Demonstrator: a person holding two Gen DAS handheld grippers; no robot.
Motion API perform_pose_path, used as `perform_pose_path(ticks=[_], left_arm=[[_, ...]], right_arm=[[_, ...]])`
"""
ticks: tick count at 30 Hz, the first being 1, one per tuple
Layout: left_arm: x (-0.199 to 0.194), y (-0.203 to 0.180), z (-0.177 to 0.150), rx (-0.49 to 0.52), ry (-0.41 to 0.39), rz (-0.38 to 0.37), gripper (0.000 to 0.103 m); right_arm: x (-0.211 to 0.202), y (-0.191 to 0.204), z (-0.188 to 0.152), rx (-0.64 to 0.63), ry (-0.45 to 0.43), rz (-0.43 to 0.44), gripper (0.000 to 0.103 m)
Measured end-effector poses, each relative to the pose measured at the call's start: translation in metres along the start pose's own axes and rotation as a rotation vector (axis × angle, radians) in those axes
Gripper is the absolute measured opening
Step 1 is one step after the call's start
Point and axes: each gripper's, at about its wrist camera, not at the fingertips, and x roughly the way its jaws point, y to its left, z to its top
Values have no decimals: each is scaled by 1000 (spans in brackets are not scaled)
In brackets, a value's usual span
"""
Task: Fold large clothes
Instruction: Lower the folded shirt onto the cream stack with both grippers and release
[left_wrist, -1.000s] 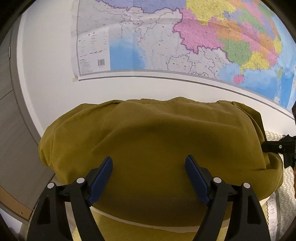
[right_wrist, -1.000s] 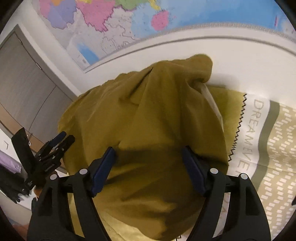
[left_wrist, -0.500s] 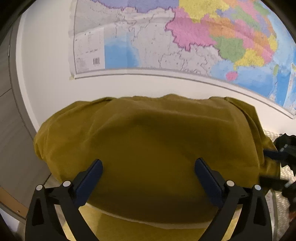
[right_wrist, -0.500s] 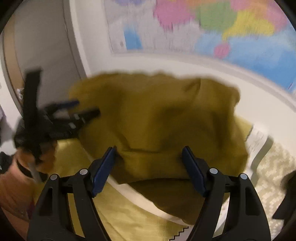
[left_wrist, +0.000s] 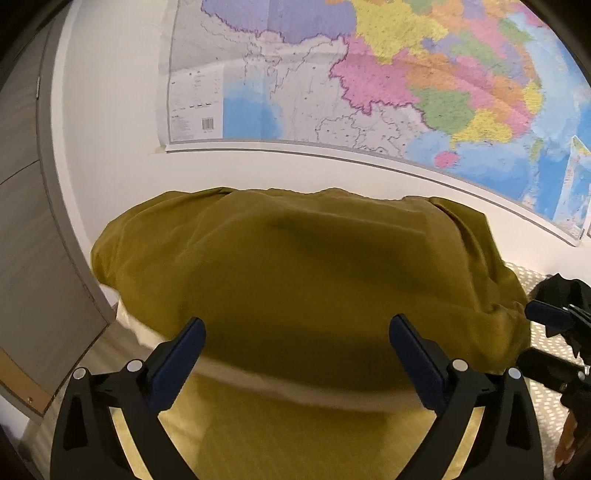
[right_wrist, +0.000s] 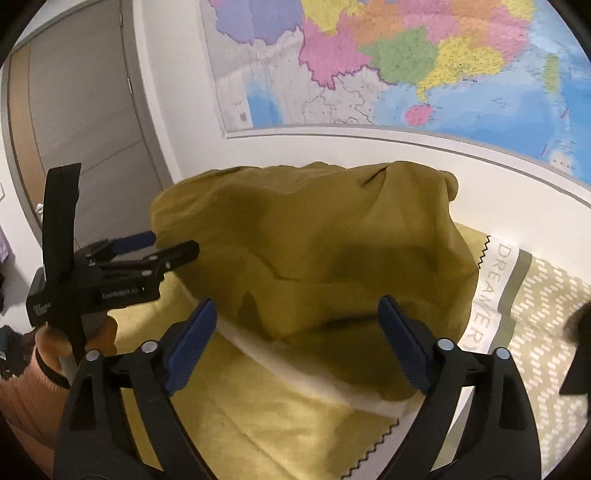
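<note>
**Mustard cloth heaped against the wall**

Mustard-yellow garment (left_wrist: 306, 280) lies in a rumpled mound on the bed, pushed up against the white wall (left_wrist: 110, 110) under a big map (left_wrist: 369, 81). I have both grippers clear of it. My left gripper (left_wrist: 297, 354) has its jaws spread wide and holds nothing, with the heap just ahead of its blue pads (left_wrist: 192, 343). My right gripper (right_wrist: 297, 332) is likewise wide apart and empty, above the mound's near edge. A white band (right_wrist: 306, 365) runs along under the garment, over a yellow blanket (right_wrist: 258, 417) with a zigzag hem. To the right is a patterned cover (right_wrist: 539, 321) with lettering. A grey door (right_wrist: 81, 122) stands at the left. In the right view, the left gripper (right_wrist: 162, 247) sits beside the mound's left end.
</note>
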Motion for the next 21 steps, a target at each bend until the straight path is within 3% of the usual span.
perform_pose_path(ticks=[4,14,21], left_arm=[[-14,-9,-13,-12,-1,3,96],[-42,-28,-44,-37,32,-7,96],[-59,-39,-54,-12,8,38,96]], right_arm=[[-12,10,-15,-5,-17,-25,97],[-35,25,-37,-42,-30,-53,97],[-52,25,-53,-29,-39,-59,97]])
